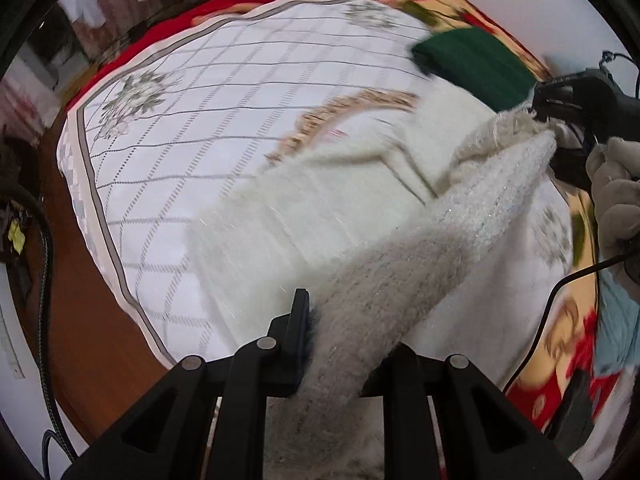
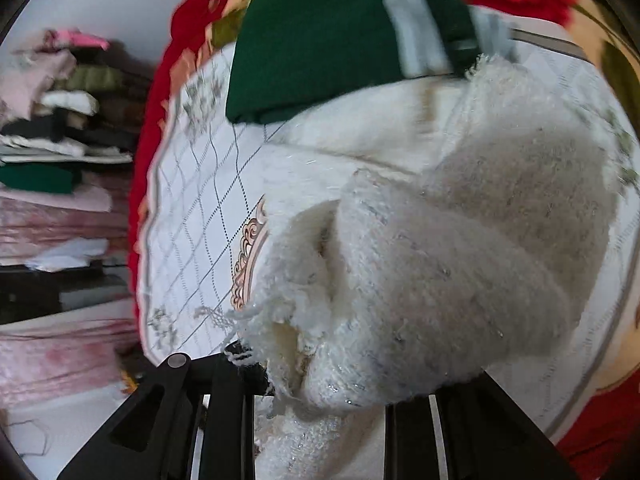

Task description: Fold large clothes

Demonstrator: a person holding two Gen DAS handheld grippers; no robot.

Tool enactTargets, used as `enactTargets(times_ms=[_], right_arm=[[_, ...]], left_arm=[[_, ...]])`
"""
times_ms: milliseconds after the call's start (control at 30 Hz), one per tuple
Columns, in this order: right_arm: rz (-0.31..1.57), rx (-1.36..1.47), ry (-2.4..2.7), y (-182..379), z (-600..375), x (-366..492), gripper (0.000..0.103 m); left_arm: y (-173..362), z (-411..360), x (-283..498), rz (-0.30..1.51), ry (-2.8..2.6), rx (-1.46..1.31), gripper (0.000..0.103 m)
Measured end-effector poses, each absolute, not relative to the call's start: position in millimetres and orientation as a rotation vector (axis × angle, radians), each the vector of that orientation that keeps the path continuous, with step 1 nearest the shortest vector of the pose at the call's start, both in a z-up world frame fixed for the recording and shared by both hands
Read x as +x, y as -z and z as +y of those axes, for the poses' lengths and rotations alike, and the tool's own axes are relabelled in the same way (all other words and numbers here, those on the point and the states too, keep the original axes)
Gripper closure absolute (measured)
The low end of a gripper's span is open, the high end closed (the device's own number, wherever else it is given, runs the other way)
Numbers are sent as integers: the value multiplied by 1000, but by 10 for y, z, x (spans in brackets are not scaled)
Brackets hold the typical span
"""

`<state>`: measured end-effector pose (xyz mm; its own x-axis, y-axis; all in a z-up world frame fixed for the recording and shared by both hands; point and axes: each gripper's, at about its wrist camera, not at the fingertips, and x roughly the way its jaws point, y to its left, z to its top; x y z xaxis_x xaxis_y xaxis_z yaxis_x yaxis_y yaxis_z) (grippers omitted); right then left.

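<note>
**Two grippers, one white sweater**

Two grippers grip the same fuzzy white sweater (image 1: 400, 280), which lies spread over the checked white cloth (image 1: 200, 140) and rises in a taut band between them. The left gripper (image 1: 340, 360) has its jaws clamped on the near end of that band, the knit bunched between them. The right gripper (image 1: 560, 120) sits at the far end of the band, jaws closed on a frayed corner of the sweater; in its own view the right gripper (image 2: 320, 392) is nearly buried under the heaped knit (image 2: 440, 260). A gloved hand (image 1: 616, 200) holds it.

Just beyond the sweater lies a folded dark green garment (image 1: 476, 64), touching its far edge. Under the checked cloth is a red patterned blanket (image 1: 160, 36). Well beyond the sweater, off the cloth, stands a stack of folded clothes (image 2: 60, 120).
</note>
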<state>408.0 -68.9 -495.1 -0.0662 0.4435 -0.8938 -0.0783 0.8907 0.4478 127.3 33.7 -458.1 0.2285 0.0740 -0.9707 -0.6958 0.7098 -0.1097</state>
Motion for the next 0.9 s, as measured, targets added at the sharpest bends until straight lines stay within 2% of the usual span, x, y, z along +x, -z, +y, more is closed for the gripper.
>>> enactTargets(times_ms=[33,167,267,300,333,400,533,667,700,733,900], right_arm=[[1604,258,-422,5057,-412,4118,79],[1655,159,-338,5482,182,4234,75],[1690,197,-310,5670,317,4283,52],[1694,232,-326,5675,326,4301,40],[1693,258,-345,5658,332,4308,36],[1674,328,-413,5573,323,4343,35],[1586,567,-643,5279,64,4395,35],[1464,469,-545,4984,-636,4428,34],[1433,413,-488,4954,-872,4441,34],[1418,373,-445,4958,-1058,4458,34],[1455,330,-330,5434,-1744,4678,33]], left_arm=[[4662,490,1290,1246,-583,-619,86],[5090,1074,1344,1298,-550,-754,84],[5274,1330,1348,1311,-543,-811,74],[5296,1421,1300,1303,-554,-833,62],[5278,1479,1250,1290,-580,-835,38],[5246,1583,1143,1273,-617,-835,23],[5270,1718,976,1277,-710,-835,23],[5503,1718,1055,1321,-747,-778,22],[5564,1713,1071,1329,-764,-755,19],[5656,1707,1097,1343,-786,-723,12],[5827,1776,1132,1355,-808,-707,5]])
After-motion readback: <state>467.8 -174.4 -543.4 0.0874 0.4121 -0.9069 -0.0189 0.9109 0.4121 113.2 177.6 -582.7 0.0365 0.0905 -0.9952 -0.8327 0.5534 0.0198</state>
